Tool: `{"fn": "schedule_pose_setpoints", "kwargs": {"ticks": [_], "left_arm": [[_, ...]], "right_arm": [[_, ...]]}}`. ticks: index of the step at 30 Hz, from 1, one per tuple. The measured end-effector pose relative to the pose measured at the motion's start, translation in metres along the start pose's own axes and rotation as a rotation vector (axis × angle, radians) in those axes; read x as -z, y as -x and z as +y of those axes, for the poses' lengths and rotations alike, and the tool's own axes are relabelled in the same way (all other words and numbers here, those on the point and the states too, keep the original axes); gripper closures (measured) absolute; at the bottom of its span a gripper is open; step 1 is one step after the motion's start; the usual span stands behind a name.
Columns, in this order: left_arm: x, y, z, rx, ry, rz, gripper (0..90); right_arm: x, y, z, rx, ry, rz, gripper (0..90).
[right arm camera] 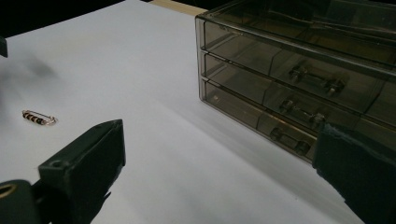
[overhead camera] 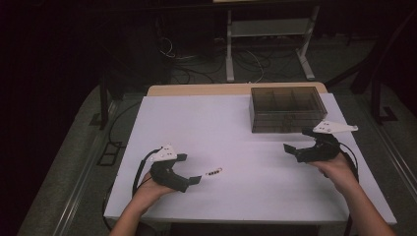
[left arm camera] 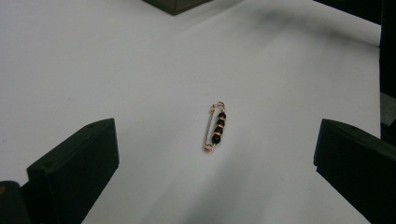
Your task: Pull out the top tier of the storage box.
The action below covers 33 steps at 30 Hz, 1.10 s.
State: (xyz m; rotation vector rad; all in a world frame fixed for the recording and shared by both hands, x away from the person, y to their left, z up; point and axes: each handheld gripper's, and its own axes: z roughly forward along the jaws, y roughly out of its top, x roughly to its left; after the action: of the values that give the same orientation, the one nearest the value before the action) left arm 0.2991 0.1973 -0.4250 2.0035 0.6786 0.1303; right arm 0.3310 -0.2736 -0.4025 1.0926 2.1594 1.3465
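Left gripper (overhead camera: 189,169) hung low, jaws wide apart — lined up on beaded pin (left arm camera: 215,127) lying flat on white table (overhead camera: 236,191), likely to grab it. Right gripper (overhead camera: 297,140) waited near drawer box (overhead camera: 287,109) — jaws apart, holding nothing.

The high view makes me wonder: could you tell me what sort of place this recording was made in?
Probably a lab or workshop set up for recording, not a home. A white table stands in a dark room, loose cables trail over the floor behind it, and a bare metal stand sits beyond.
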Motion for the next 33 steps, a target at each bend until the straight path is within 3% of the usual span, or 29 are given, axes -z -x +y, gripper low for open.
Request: {"fn": "schedule_pose_setpoints", "kwargs": {"ticks": [33], "left_arm": [[0.001, 0.000, 0.000, 0.003, 0.005, 0.003, 0.0]], "right_arm": [[-0.016, 0.010, 0.013, 0.015, -0.018, -0.019, 2.2]]}}
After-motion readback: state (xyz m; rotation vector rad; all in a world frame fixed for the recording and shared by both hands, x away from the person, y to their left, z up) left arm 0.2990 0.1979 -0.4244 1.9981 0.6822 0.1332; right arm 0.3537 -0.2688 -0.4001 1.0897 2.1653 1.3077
